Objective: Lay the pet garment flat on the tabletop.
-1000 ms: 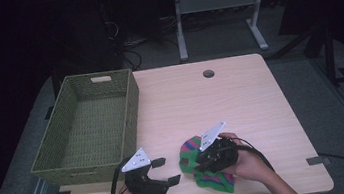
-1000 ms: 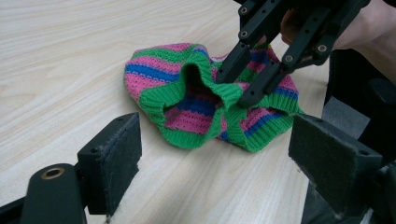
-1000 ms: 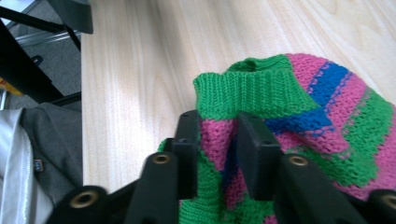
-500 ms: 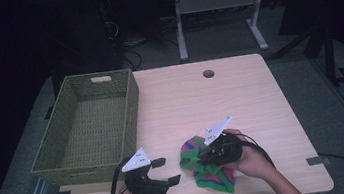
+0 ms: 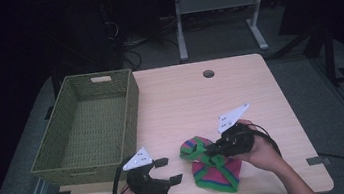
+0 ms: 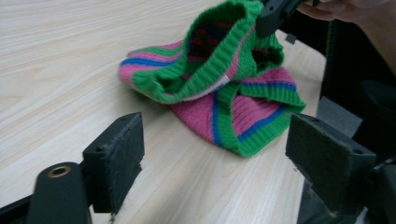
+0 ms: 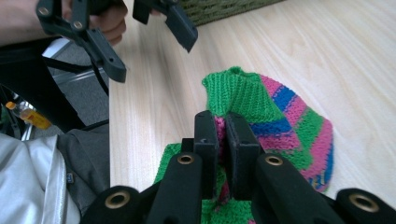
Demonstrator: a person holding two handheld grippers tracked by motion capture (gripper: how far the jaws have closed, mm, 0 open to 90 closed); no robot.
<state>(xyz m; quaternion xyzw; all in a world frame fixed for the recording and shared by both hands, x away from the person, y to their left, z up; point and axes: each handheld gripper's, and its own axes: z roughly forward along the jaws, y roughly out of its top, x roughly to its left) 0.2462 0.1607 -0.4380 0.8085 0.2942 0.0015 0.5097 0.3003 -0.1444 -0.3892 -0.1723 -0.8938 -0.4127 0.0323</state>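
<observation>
Both grippers sit near the table's (image 5: 259,85) front edge. My right gripper (image 7: 223,135) has just closed its fingers on the green rim of the knit hat (image 5: 215,169), pinching a fold and lifting it slightly; the rest lies at the table's six o'clock. My left gripper (image 5: 168,170) waits at the hat's nine o'clock, fingers spread. With the grip secured, I judge the basket (image 5: 129,112) at ten o'clock comes next.

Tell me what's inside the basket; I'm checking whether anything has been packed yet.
The basket shows only its bare woven floor, nothing packed. The strip of floor just behind its near wall is hidden. The knit hat is still on the table.
</observation>
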